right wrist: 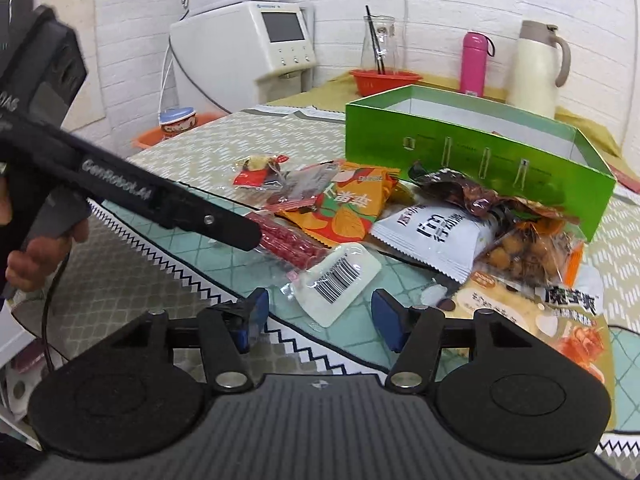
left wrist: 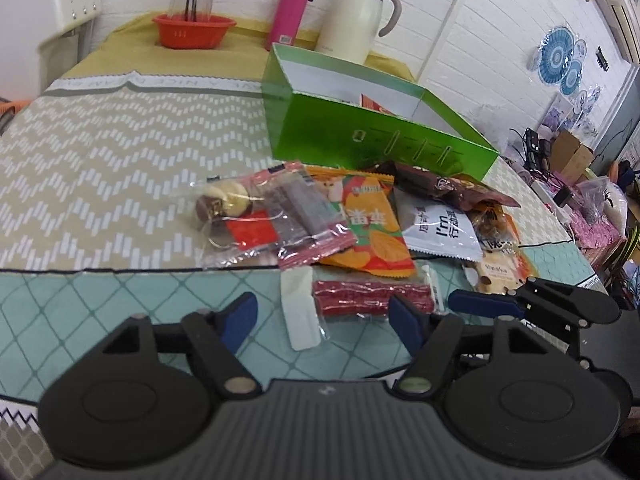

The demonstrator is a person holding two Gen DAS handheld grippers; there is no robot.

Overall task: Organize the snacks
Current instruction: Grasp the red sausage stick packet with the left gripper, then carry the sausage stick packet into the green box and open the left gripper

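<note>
Both grippers wide, gripping nothing: left gripper point(left wrist: 324, 316) straddles red-stick packet point(left wrist: 372, 300); right gripper point(right wrist: 316, 320) near its barcode end. White pouch point(right wrist: 436, 240) reads "I'm"; left tool marked "GenRobot.AI".

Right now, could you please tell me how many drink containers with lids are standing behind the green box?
2: a pink flask left of a cream jug, both upright behind the green box; more may be hidden.
</note>
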